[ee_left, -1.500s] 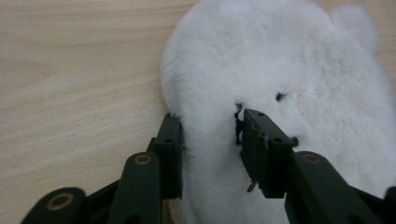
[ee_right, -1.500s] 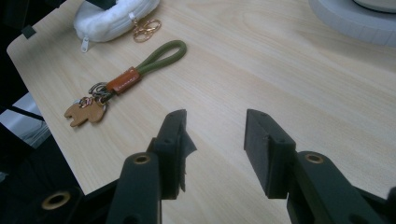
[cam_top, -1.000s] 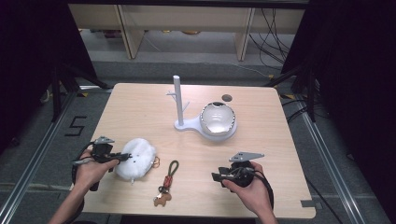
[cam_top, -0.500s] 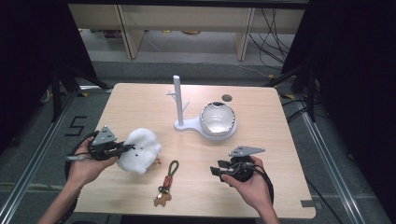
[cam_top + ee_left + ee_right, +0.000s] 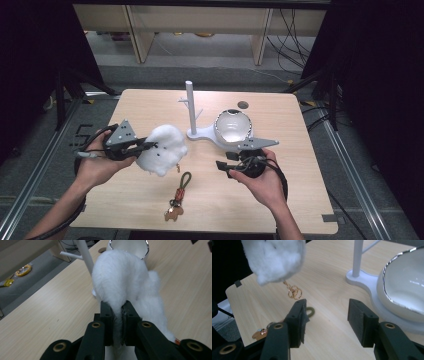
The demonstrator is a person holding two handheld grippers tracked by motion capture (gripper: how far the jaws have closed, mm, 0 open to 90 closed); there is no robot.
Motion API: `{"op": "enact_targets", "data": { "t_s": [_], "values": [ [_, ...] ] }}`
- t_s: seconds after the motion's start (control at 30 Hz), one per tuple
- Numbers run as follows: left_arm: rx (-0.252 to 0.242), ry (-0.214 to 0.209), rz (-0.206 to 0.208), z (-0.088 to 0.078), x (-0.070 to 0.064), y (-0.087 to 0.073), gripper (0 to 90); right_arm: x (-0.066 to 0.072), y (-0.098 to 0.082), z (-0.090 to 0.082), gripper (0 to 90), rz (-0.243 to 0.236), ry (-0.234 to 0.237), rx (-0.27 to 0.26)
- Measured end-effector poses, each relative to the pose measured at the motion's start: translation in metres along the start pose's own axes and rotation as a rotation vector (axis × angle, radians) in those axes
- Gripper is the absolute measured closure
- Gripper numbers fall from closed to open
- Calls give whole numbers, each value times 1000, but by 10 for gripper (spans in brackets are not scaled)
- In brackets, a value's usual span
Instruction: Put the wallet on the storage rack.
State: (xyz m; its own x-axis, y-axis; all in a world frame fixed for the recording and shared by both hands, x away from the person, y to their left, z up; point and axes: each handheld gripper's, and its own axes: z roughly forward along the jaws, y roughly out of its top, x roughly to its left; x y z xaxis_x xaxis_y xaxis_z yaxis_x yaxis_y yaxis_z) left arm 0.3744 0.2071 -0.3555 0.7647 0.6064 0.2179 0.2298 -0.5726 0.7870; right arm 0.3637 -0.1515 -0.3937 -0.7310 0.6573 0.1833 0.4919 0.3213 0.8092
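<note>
A white fluffy plush keychain (image 5: 162,149) hangs in the air above the table's left side, and my left gripper (image 5: 145,146) is shut on its fur. In the left gripper view the jaws (image 5: 117,311) pinch a tuft of the plush (image 5: 125,282). A gold ring (image 5: 294,293) dangles under the plush (image 5: 274,257). My right gripper (image 5: 223,167) hovers over the table's right half. Its jaws (image 5: 325,312) have just been opening, with nothing between them. A green-cord keychain (image 5: 181,192) with a brown charm lies flat on the wood between the hands.
A white stand (image 5: 191,107) with an upright pole and side pegs sits at mid-table. Its base carries a white, silver-rimmed bowl (image 5: 232,127), just beyond my right gripper. A dark round hole (image 5: 243,105) marks the tabletop (image 5: 280,200) behind it.
The left gripper has lifted the white plush off the table and carried it up and right. The right gripper has risen a little and its jaws stand wider apart.
</note>
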Motion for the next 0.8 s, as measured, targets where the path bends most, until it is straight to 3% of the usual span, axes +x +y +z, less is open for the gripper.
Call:
{"op": "enact_targets", "data": {
  "t_s": [0.13, 0.27, 0.3, 0.33, 0.37, 0.4, 0.47, 0.57, 0.63, 0.73, 0.8],
  "values": [
    [-2, -31, 32, 5, -7, 11, 815, -1, 13, 1, 480, -26, 0, -9],
    [-11, -59, 58, 12, -16, 17, 814, -5, 21, 4, 463, -22, 9, -21],
    [-10, -69, 62, 13, -18, 18, 814, -6, 23, 5, 458, -42, 9, -23],
    [-13, -75, 64, 15, -20, 19, 813, -4, 23, 5, 457, -17, 4, -15],
    [-4, -82, 73, 17, -22, 21, 813, -3, 24, 6, 454, 7, 18, -4],
    [-7, -95, 97, 20, -25, 23, 814, -7, 26, 11, 452, -44, 43, -15],
    [-3, -108, 106, 24, -29, 24, 813, -5, 26, 14, 452, -17, 51, -9],
    [12, -122, 114, 26, -32, 26, 813, -4, 27, 18, 447, -39, 58, -9],
    [4, -131, 124, 30, -35, 28, 813, -2, 28, 19, 441, -25, 73, 6],
    [8, -146, 142, 34, -42, 30, 813, -2, 29, 21, 421, -40, 80, 35],
    [11, -162, 166, 36, -47, 32, 813, -3, 30, 25, 404, -74, 114, 26]
  ]
}}
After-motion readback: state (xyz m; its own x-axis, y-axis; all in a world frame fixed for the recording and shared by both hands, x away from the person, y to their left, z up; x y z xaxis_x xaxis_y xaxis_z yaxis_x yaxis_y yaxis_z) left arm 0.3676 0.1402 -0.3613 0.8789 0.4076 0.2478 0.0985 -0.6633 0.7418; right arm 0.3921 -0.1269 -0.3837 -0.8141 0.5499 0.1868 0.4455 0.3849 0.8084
